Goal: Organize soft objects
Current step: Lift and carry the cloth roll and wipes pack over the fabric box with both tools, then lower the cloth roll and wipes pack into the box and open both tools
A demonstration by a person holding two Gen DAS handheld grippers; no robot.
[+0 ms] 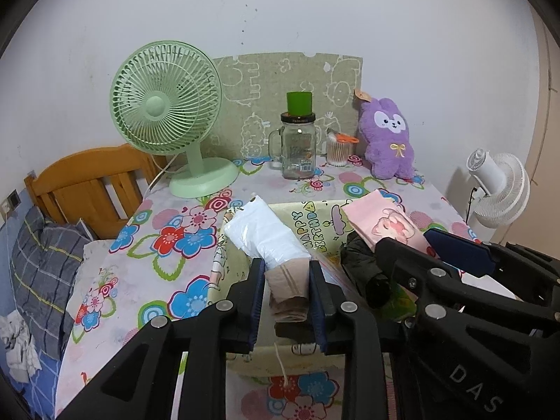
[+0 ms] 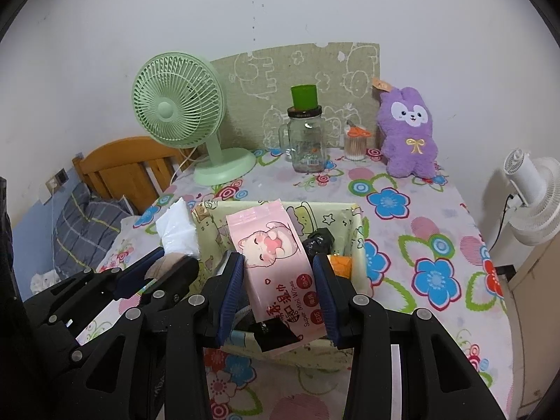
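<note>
My left gripper (image 1: pixel 286 297) is shut on a white and beige tissue pack (image 1: pixel 269 241) and holds it over the left side of a yellow fabric storage box (image 1: pixel 315 220). My right gripper (image 2: pixel 278 292) is shut on a pink wet-wipes pack (image 2: pixel 273 262) with a cat picture, held over the same box (image 2: pixel 357 224). The right gripper also shows in the left wrist view (image 1: pixel 413 245), and the left gripper in the right wrist view (image 2: pixel 164 262). A black bundle (image 2: pixel 318 239) and something orange (image 2: pixel 341 266) lie in the box. A purple plush rabbit (image 1: pixel 388 136) sits at the table's back right.
A green desk fan (image 1: pixel 168 119) stands at the back left. A glass jar mug with a green cup on it (image 1: pixel 297 147) and a cotton-swab tub (image 1: pixel 338 152) stand at the back. A white fan (image 1: pixel 500 189) is off the right edge, a bed (image 1: pixel 52 245) on the left.
</note>
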